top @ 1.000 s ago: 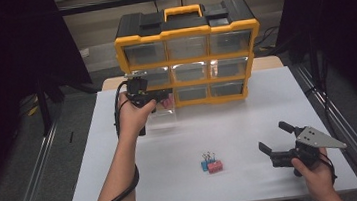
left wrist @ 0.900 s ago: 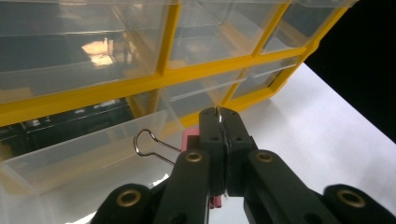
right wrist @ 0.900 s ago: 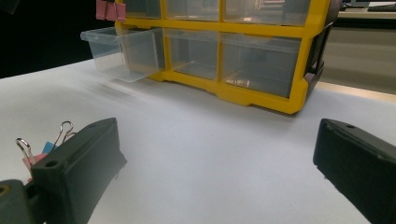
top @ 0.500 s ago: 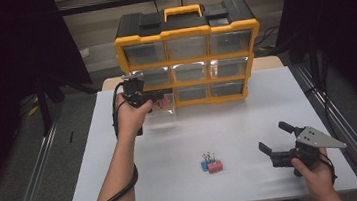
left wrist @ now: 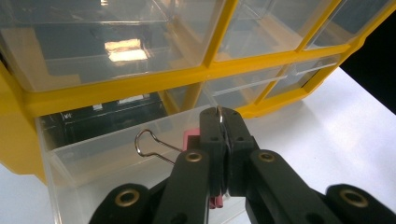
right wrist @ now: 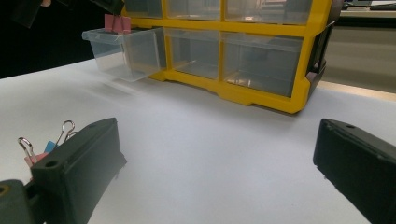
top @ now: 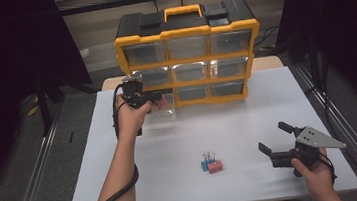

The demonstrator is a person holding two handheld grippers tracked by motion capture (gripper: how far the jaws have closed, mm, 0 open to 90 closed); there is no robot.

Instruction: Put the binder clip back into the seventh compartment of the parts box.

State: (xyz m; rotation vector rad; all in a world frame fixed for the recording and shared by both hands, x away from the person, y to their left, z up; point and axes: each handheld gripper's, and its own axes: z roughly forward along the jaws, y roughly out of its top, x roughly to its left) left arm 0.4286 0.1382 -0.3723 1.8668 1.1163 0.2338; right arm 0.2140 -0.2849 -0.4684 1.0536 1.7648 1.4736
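My left gripper (top: 158, 99) is shut on a pink binder clip (top: 163, 102), holding it over the clear drawer (top: 161, 115) pulled out from the bottom left of the yellow organizer (top: 189, 58). In the left gripper view the jaws (left wrist: 223, 126) pinch one wire handle of the pink clip (left wrist: 189, 138) just above the drawer's rim (left wrist: 107, 150). My right gripper (top: 274, 136) rests open near the table's front right, nothing between its jaws (right wrist: 219, 154). A blue and a red binder clip (top: 212, 165) lie on the table to its left, and are seen too in the right gripper view (right wrist: 46, 145).
The organizer (right wrist: 261, 99) has several clear drawers and a black top with a yellow handle. The white table (top: 249, 118) ends close behind the organizer. Metal rails run along both sides of the table.
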